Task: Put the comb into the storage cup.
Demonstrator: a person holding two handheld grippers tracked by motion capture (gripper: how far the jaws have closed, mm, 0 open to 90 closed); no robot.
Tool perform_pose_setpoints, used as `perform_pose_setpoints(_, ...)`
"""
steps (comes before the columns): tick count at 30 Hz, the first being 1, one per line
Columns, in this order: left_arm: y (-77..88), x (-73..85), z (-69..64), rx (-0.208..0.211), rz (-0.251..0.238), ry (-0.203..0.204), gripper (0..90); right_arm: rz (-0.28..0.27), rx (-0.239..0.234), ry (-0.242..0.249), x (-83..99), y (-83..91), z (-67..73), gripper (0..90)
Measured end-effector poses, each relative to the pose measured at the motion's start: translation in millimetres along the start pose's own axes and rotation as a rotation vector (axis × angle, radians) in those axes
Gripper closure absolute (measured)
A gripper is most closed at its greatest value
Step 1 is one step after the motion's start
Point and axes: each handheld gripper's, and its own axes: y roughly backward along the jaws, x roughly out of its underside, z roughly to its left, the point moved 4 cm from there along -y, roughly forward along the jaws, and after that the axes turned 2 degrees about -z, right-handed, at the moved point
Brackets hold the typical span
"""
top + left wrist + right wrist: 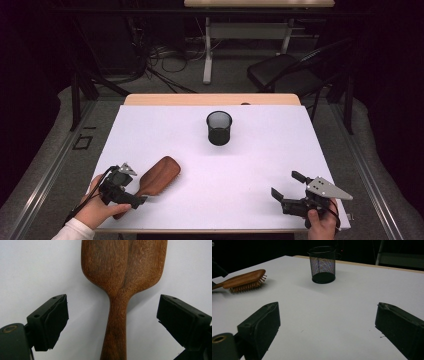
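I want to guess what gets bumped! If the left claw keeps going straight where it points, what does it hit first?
Probably the wooden hairbrush. Its handle already lies between the left claw's open jaws, with the wide head straight ahead.

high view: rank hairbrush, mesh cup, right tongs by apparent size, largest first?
1. Hairbrush, the longest, though its handle is partly hidden under the left tongs.
2. and 3. Right tongs and mesh cup: too alike to rank, and the tongs sit nearer the camera.
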Motion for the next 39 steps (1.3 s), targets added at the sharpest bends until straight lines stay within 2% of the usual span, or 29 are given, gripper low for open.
perform_pose_setpoints(19, -7.8, -6.9, -3.4, -0.022, 0.044, -0.044, 15.8, 0.001, 0.000, -0.003, 0.5, -0.4, -0.9, 5.6)
perform_pose_setpoints(26, -11.0, -6.9, -5.3, -0.021, 0.066, -0.046, 23.8, 0.002, -0.001, -0.003, 0.5, -0.4, -0.9, 5.6)
perform_pose_setpoints(30, -12.4, -6.0, -6.1, -0.020, 0.087, -0.056, 31.4, 0.000, -0.002, -0.005, 0.6, -0.7, -0.5, 5.6)
perform_pose_setpoints(33, -13.7, -5.4, -6.3, -0.027, 0.097, -0.065, 33.7, 0.000, -0.002, -0.005, 0.7, -0.8, -0.5, 5.6)
perform_pose_setpoints(39, -16.0, -4.5, -5.5, -0.039, 0.094, -0.058, 40.0, 0.001, -0.002, -0.003, 0.7, -0.9, -0.8, 5.6)
